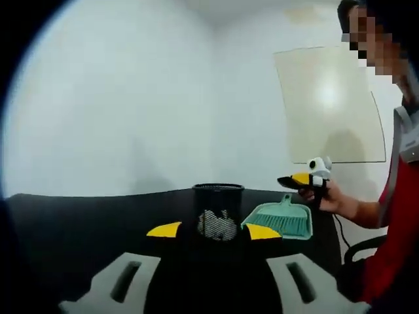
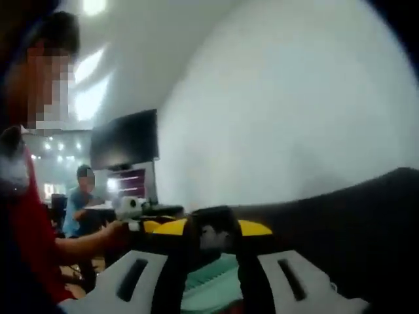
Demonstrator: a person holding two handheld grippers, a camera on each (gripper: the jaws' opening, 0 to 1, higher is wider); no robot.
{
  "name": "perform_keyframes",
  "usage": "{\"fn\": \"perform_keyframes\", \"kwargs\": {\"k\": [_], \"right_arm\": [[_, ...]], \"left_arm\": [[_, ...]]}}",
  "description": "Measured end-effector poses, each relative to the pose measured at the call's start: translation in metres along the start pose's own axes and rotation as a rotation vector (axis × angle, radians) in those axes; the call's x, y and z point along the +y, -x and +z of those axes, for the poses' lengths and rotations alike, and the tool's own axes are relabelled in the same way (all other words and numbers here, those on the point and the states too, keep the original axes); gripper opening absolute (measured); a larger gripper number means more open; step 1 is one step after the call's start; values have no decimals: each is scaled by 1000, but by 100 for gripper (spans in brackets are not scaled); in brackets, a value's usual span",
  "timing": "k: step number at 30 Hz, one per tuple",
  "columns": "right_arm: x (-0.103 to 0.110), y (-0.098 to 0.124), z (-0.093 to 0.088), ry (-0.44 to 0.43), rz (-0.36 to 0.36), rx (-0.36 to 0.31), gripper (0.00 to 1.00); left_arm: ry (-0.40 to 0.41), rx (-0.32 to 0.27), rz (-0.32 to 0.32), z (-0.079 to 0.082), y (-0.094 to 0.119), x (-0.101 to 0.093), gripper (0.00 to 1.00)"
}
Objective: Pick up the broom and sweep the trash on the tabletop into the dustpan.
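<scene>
A teal dustpan lies on the black table, its handle pointing away from me; I cannot tell a broom apart from it. Left of it stands a black mesh cup with crumpled pale paper inside. My left gripper is open, its yellow-tipped jaws framing the cup from a distance. A hand holds my right gripper above the dustpan's far end. In the right gripper view, the right gripper is open over the teal dustpan, with the mesh cup ahead and the left gripper further off.
A person in red stands at the table's right end, beside an office chair. A pale board hangs on the white wall. Beyond the table are a dark screen and a seated person.
</scene>
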State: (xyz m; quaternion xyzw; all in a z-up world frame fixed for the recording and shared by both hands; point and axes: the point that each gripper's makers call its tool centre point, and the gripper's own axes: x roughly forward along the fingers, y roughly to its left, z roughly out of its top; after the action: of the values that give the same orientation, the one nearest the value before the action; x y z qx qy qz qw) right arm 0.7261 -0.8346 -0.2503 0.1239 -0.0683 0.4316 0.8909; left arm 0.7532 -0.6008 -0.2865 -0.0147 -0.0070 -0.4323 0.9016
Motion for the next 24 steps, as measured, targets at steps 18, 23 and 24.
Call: {"fn": "perform_keyframes", "kwargs": {"k": [18, 23, 24], "right_arm": [[-7, 0, -3, -27, -18, -2, 29], [-11, 0, -2, -55, -31, -7, 29], [-11, 1, -2, -55, -33, -9, 29]], "left_arm": [[33, -10, 9, -1, 4, 6, 34], [41, 1, -11, -3, 3, 3, 34], [35, 5, -6, -4, 3, 3, 34]]}}
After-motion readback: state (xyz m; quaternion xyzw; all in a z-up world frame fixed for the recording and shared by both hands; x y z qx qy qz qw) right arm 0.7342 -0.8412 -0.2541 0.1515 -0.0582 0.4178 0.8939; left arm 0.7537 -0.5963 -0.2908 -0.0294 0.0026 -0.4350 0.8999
